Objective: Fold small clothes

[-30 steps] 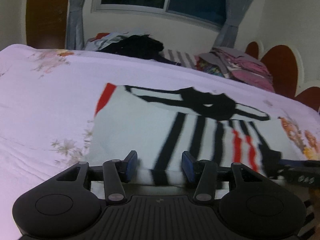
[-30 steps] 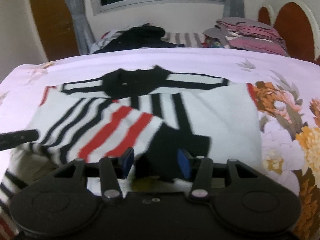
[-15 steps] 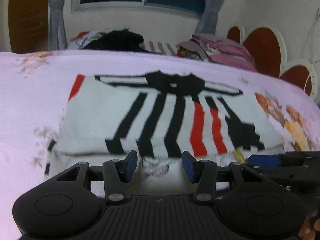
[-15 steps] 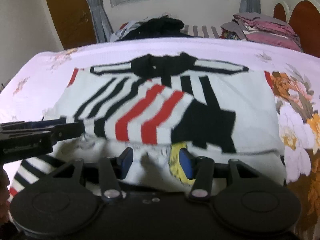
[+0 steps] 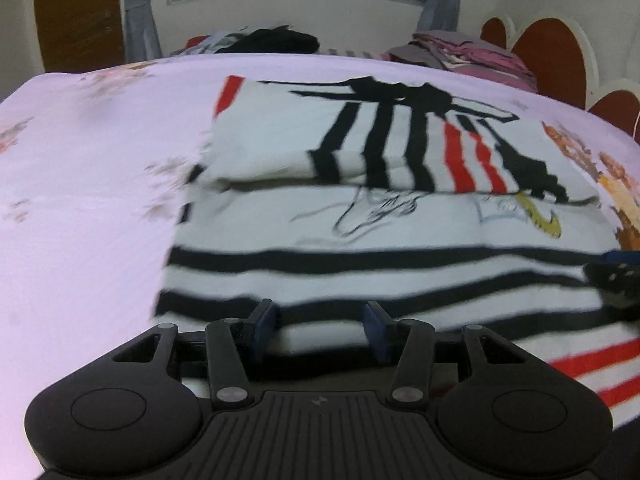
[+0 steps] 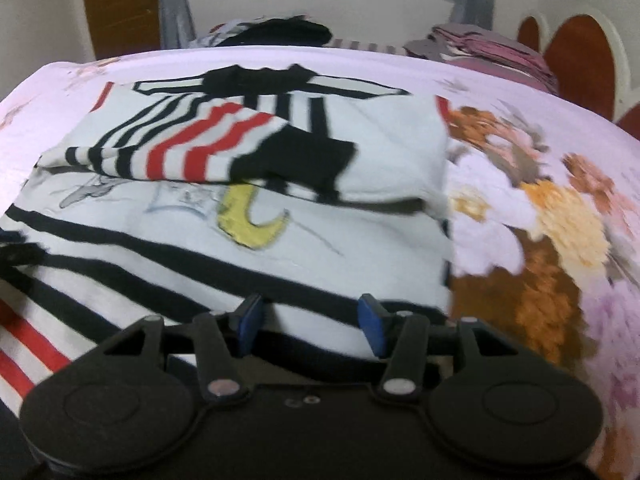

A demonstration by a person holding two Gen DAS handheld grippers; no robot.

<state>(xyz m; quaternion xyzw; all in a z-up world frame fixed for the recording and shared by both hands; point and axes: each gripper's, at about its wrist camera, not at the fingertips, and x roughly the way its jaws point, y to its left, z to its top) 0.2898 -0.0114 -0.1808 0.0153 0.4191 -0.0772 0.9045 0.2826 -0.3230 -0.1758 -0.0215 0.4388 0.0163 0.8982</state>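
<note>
A small white shirt [image 5: 380,232] with black and red stripes lies flat on the bed; it also shows in the right wrist view [image 6: 256,248]. Its sleeves are folded in over the upper half, and a printed drawing shows on the middle. My left gripper [image 5: 320,320] is open and empty over the shirt's near left hem. My right gripper [image 6: 310,318] is open and empty over the near right hem. The right gripper's tip shows at the right edge of the left wrist view [image 5: 616,276].
The bed has a pale purple floral sheet [image 5: 88,200]. A heap of dark and mixed clothes [image 5: 272,40] lies at the far edge, with a pile of folded pink and grey clothes [image 6: 492,48] at the far right. Window and curtains stand behind.
Both grippers have pulled back toward me from the folded sleeves to the shirt's near hem. The lower striped half of the shirt has come into view.
</note>
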